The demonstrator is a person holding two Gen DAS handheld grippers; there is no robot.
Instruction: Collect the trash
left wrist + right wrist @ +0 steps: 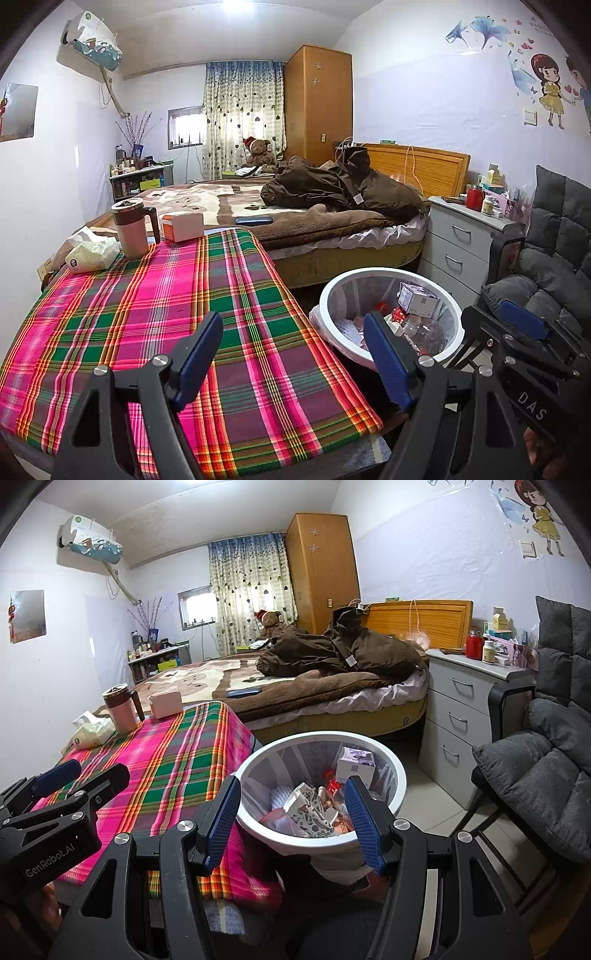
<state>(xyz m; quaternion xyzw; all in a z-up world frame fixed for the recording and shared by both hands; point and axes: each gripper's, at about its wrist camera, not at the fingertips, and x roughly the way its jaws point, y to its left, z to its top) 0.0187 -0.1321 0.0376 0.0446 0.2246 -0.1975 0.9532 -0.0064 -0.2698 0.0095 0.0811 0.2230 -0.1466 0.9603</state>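
A white-rimmed mesh trash bin point(317, 736) stands on the floor beside the table. It holds a white carton point(355, 763), crumpled printed paper point(312, 808), red wrappers and clear plastic. My right gripper point(291, 821) hangs over the bin's near side, open, with nothing between its blue pads point(221, 819). My left gripper point(293, 354) is open and empty above the plaid tablecloth point(147, 314). The bin point(325, 295) lies to its right. Each gripper shows in the other's view: the right gripper point(495, 317) and the left gripper point(85, 775).
At the table's far end stand a brown-lidded mug point(131, 229), a tissue pack point(92, 253) and a white-and-orange box point(183, 226). A bed point(295, 218) with a brown coat lies behind. A grey nightstand point(458, 709) and a cushioned grey chair point(535, 760) flank the bin.
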